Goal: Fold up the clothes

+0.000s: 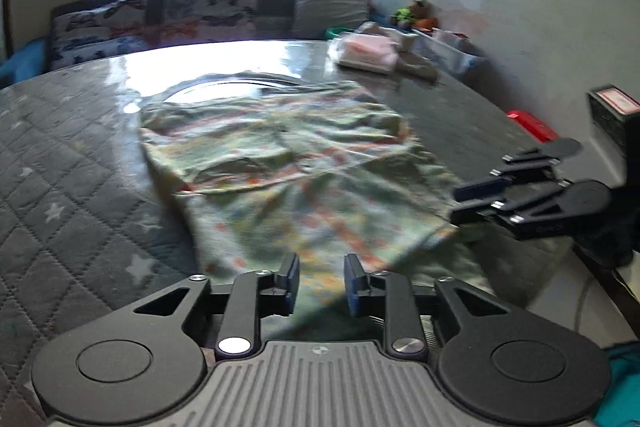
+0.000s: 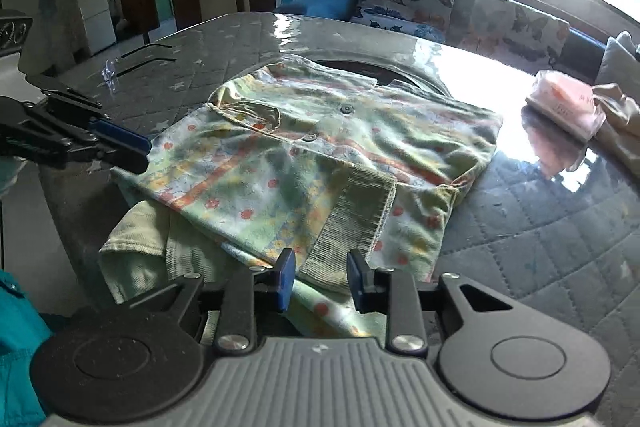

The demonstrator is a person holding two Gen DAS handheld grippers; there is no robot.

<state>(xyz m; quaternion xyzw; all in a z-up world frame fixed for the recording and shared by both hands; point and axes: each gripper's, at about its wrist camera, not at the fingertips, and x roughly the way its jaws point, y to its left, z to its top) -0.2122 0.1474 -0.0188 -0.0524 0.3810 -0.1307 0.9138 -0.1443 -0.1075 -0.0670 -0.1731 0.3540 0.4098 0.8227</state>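
Observation:
A pale green floral child's shirt [image 1: 288, 163] lies partly folded on the round quilted table [image 1: 72, 187]; in the right wrist view the shirt [image 2: 320, 155] shows its buttons, and a ribbed cuff [image 2: 352, 223] lies folded over it. My left gripper [image 1: 321, 281] is open over the shirt's near edge and holds nothing. My right gripper [image 2: 321, 277] is open just before the ribbed cuff and the hanging hem. The right gripper [image 1: 472, 199] also shows at the shirt's right corner in the left wrist view, and the left gripper [image 2: 136, 151] at the shirt's left edge in the right wrist view.
A pink packet in clear wrap [image 2: 564, 103] and beige cloth [image 2: 616, 115] lie at the table's far side. A sofa with butterfly cushions [image 1: 168, 15] stands under the window. A red object [image 1: 532, 125] and a dark box [image 1: 612, 111] sit beyond the table's right edge.

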